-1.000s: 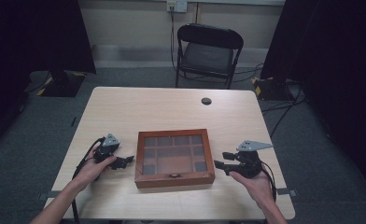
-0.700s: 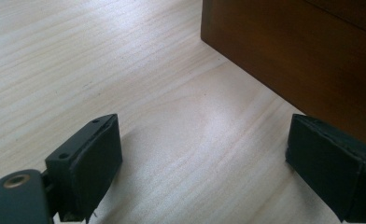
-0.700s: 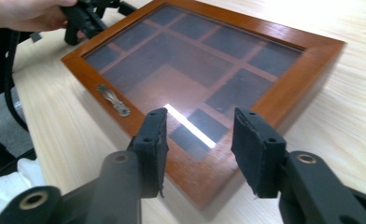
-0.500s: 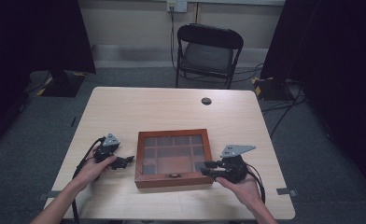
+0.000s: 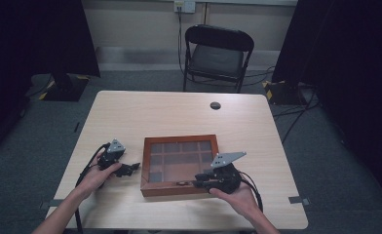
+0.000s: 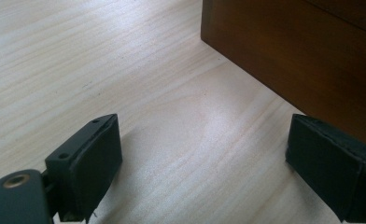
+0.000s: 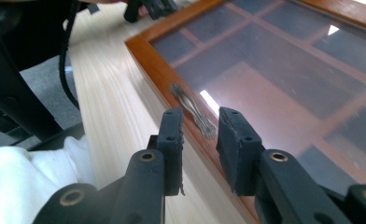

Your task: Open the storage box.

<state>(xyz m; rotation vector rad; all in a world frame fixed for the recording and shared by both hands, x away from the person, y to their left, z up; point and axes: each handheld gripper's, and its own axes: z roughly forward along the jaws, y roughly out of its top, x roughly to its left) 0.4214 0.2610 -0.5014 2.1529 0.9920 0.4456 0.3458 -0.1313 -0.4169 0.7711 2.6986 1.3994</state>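
Wooden box (image 5: 179,165) btwn grippers, chair (image 5: 217,53) beyond table (image 5: 179,117).

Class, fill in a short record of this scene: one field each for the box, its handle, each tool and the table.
box: wooden box, glass lid closed
handle: metal handle on front edge
right tool: right tool open, pads either side of handle
left tool: left tool open, beside box, holding nothing
table: table, light wood
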